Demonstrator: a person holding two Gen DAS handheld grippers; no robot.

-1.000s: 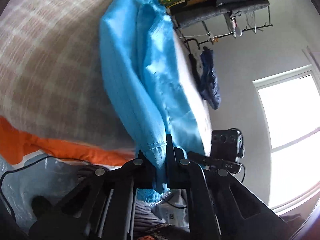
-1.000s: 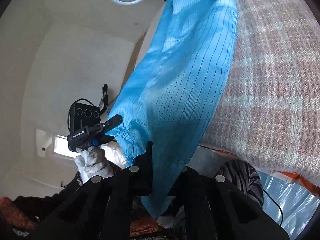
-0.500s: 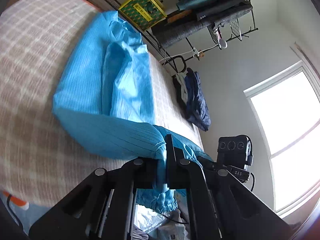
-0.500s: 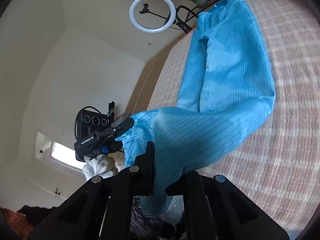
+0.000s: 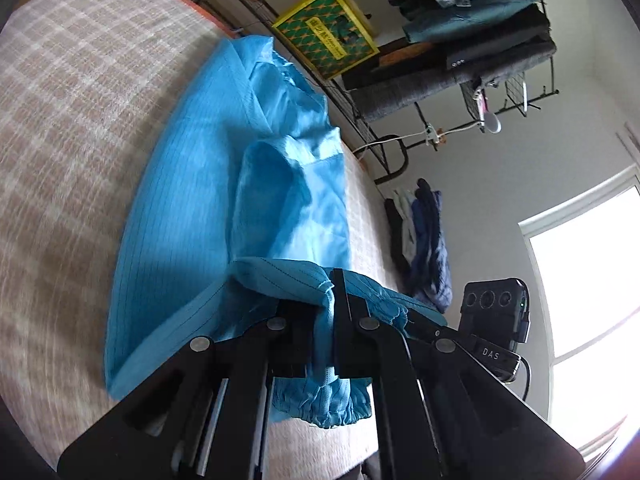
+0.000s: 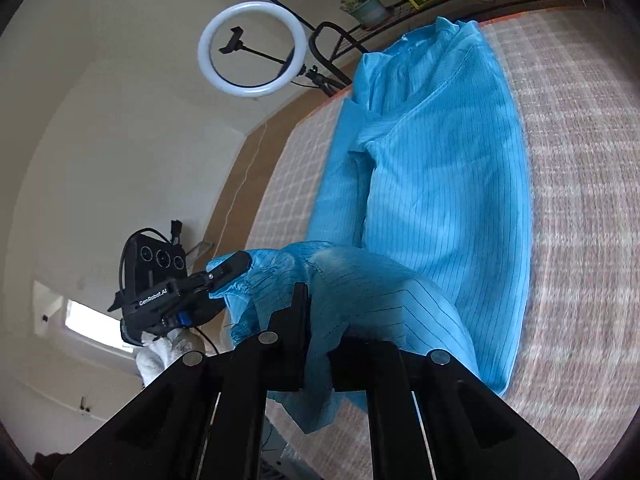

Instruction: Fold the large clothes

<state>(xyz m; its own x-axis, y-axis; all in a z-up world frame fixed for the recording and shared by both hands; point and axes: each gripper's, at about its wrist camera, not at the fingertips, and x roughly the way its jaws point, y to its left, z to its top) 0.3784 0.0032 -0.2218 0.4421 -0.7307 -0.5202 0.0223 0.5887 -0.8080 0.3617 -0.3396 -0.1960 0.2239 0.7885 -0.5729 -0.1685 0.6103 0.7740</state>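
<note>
A large blue pinstriped garment (image 5: 180, 208) lies lengthwise on the checked bed cover (image 5: 60, 128). It also shows in the right wrist view (image 6: 440, 200). My left gripper (image 5: 326, 312) is shut on the garment's near hem and holds it lifted above the bed. My right gripper (image 6: 318, 336) is shut on the same near end beside it. The lifted end arches over the part that lies flat. Each gripper shows in the other's view: the right one (image 5: 436, 328) and the left one (image 6: 228, 268), both pinching blue cloth.
A clothes rack (image 5: 460, 52) with stacked clothes and a yellow box (image 5: 326, 38) stand past the bed's far end. Dark clothes (image 5: 428, 240) hang by the wall near a bright window (image 5: 592, 280). A ring light (image 6: 253, 50) stands at the bed's far corner.
Both grippers have carried the garment's near end up and forward over the bed. The garment, which hung over the bed's edge, now lies on the bed with its near end raised.
</note>
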